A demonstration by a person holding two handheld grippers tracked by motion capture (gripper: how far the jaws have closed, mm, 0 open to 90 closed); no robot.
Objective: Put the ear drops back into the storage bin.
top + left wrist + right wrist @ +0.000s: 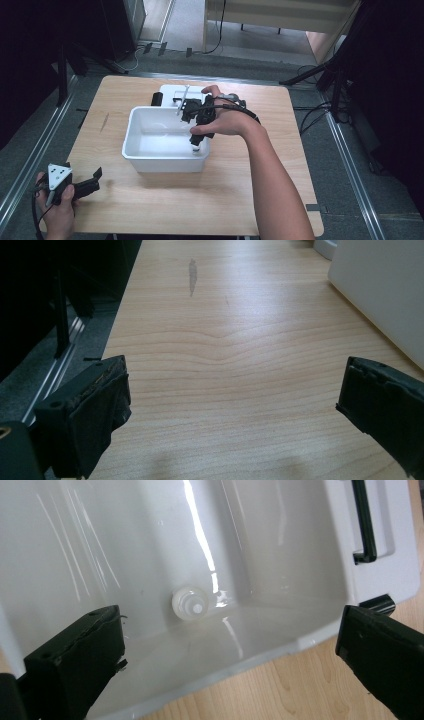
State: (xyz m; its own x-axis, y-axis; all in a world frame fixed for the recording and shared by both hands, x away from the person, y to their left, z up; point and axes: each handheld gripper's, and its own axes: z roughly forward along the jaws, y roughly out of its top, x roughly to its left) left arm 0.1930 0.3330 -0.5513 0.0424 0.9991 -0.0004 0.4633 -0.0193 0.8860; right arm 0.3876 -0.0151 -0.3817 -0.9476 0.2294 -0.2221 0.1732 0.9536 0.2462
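Observation:
A white plastic tub point(165, 165) stands in the middle of the wooden table point(210, 205). My right gripper point(196, 143) hangs over the tub's right side, tilted down into it. In the right gripper view this gripper point(232, 625) is open, with nothing between the jaws. Beyond them a small translucent round cap point(190, 604) lies on the glossy tub floor point(125, 540). My left gripper point(95, 181) rests low at the table's near left corner, apart from the tub. Its jaws point(235, 380) stand wide open over bare wood.
A flat white lid point(172, 91) with a black handle point(157, 98) lies just behind the tub; the lid point(400, 555) and its handle point(365, 525) also show past the tub's rim. The tub's outer wall point(385, 285) rises at the right of the left gripper view. Dark stands and cables surround the table.

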